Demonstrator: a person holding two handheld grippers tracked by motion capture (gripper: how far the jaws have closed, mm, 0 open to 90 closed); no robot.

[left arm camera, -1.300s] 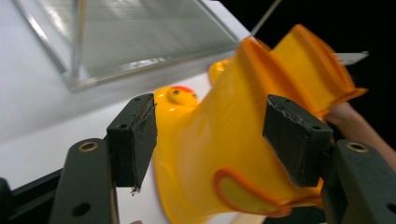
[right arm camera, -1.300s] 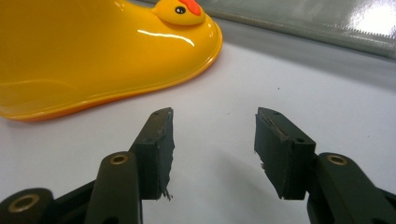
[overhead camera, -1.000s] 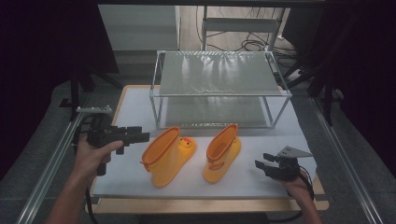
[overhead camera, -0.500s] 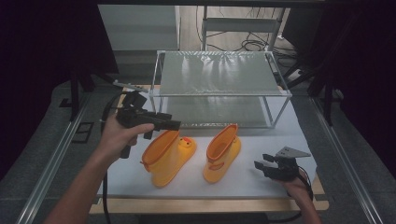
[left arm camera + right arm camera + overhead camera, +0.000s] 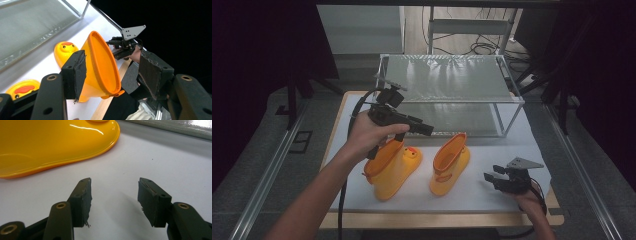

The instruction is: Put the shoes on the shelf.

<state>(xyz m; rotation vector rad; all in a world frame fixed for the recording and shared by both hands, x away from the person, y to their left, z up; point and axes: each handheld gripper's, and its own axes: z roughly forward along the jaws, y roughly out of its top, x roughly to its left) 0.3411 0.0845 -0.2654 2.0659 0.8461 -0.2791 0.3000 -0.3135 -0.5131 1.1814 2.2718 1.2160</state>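
Observation:
Two orange rubber boots with duck faces on their toes stand on the white tabletop (image 5: 472, 195): the left boot (image 5: 392, 165) and the right boot (image 5: 449, 159). My left gripper (image 5: 427, 131) hovers open just above the left boot's shaft, in front of the rack. In the left gripper view its jaws (image 5: 115, 72) frame the right boot's open top (image 5: 102, 67), empty between them. My right gripper (image 5: 491, 175) rests low at the table's front right, to the right of the right boot. It is open (image 5: 113, 200) over bare table, with the boot's orange side (image 5: 50, 142) just ahead.
A metal-framed rack with a mesh shelf (image 5: 447, 80) stands at the back of the table, behind the boots. The table's wooden front edge (image 5: 437, 220) runs below them. Dark floor and cables lie beyond the rack.
My left gripper has travelled from the table's left edge up and to the right, and now hangs over the left boot. The right gripper and both boots have stayed put.

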